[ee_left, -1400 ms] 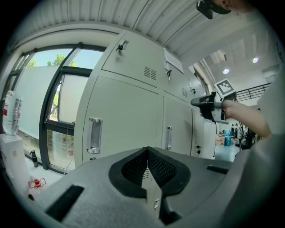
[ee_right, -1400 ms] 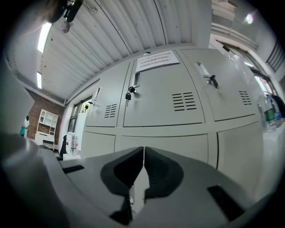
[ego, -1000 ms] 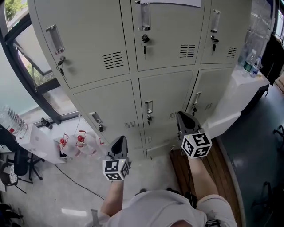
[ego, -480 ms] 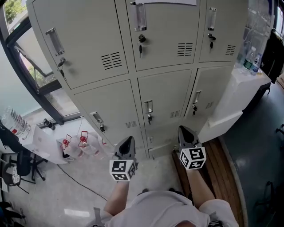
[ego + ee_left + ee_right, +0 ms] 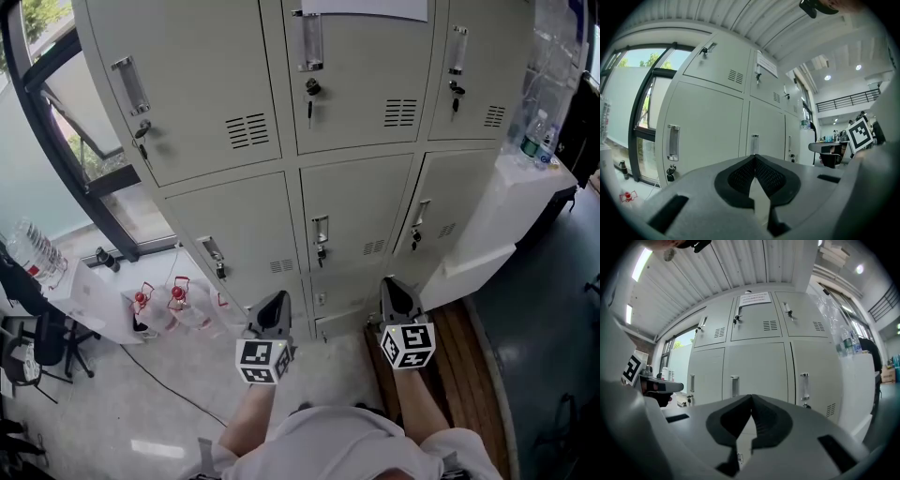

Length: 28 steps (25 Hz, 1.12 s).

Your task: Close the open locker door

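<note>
Two red-capped bottles (image 5: pixel 172 305) on the floor, far left. Left claw (image 5: pixel 274 302) pinched together, nothing held, levelled at the lockers (image 5: pixel 202 84). Locker door (image 5: pixel 352 206) straight ahead, flush with its neighbours. Right claw (image 5: pixel 394 286) likewise pinched, empty, above wooden planks (image 5: pixel 459 347).

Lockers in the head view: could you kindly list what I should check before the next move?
1. Open door located: not ok; every door on the lockers in view looks shut.
2. Bottom row shut: cannot tell; only partly in view.
3. Left hand-held gripper empty, jaws together: ok.
4. Right hand-held gripper empty, jaws together: ok.
5. Red-capped bottles on the floor, apart from both: ok.
</note>
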Each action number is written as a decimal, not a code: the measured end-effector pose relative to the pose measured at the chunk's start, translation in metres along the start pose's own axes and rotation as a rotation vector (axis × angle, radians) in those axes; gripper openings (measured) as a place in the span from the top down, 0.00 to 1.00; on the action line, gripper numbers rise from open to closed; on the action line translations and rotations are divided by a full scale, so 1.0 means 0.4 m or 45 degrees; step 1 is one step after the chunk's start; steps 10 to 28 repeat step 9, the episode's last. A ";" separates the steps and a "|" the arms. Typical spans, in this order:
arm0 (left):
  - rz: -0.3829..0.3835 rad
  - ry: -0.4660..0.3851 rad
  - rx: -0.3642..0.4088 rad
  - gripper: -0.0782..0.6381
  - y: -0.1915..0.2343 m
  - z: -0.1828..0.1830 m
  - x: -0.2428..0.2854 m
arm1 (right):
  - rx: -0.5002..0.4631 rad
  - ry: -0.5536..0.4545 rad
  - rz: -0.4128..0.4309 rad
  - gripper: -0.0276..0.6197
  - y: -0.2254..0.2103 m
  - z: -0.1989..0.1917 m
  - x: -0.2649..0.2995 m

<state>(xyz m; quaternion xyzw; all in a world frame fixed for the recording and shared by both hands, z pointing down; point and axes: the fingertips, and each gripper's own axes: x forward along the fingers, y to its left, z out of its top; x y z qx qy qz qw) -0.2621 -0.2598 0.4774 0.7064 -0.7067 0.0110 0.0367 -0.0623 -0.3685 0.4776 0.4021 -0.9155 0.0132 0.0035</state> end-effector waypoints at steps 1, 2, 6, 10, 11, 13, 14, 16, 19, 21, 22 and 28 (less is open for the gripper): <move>-0.002 0.002 0.000 0.88 -0.002 -0.002 0.000 | 0.001 -0.001 -0.003 0.94 -0.001 -0.001 -0.001; -0.003 0.004 -0.001 0.88 -0.003 -0.003 0.001 | 0.003 -0.001 -0.005 0.94 -0.002 -0.002 -0.002; -0.005 0.003 -0.002 0.88 -0.006 -0.005 0.001 | 0.005 0.000 -0.006 0.94 -0.002 -0.005 -0.007; -0.006 0.004 -0.002 0.88 -0.008 -0.006 0.001 | 0.004 0.000 -0.006 0.94 -0.002 -0.006 -0.011; -0.006 0.004 -0.002 0.88 -0.008 -0.006 0.001 | 0.004 0.000 -0.006 0.94 -0.002 -0.006 -0.011; -0.006 0.004 -0.002 0.88 -0.008 -0.006 0.001 | 0.004 0.000 -0.006 0.94 -0.002 -0.006 -0.011; -0.006 0.004 -0.002 0.88 -0.008 -0.006 0.001 | 0.004 0.000 -0.006 0.94 -0.002 -0.006 -0.011; -0.006 0.004 -0.002 0.88 -0.008 -0.006 0.001 | 0.004 0.000 -0.006 0.94 -0.002 -0.006 -0.011; -0.006 0.004 -0.002 0.88 -0.008 -0.006 0.001 | 0.004 0.000 -0.006 0.94 -0.002 -0.006 -0.011; -0.006 0.004 -0.002 0.88 -0.008 -0.006 0.001 | 0.004 0.000 -0.006 0.94 -0.002 -0.006 -0.011; -0.006 0.004 -0.002 0.88 -0.008 -0.006 0.001 | 0.004 0.000 -0.006 0.94 -0.002 -0.006 -0.011; -0.006 0.004 -0.002 0.88 -0.008 -0.006 0.001 | 0.004 0.000 -0.006 0.94 -0.002 -0.006 -0.011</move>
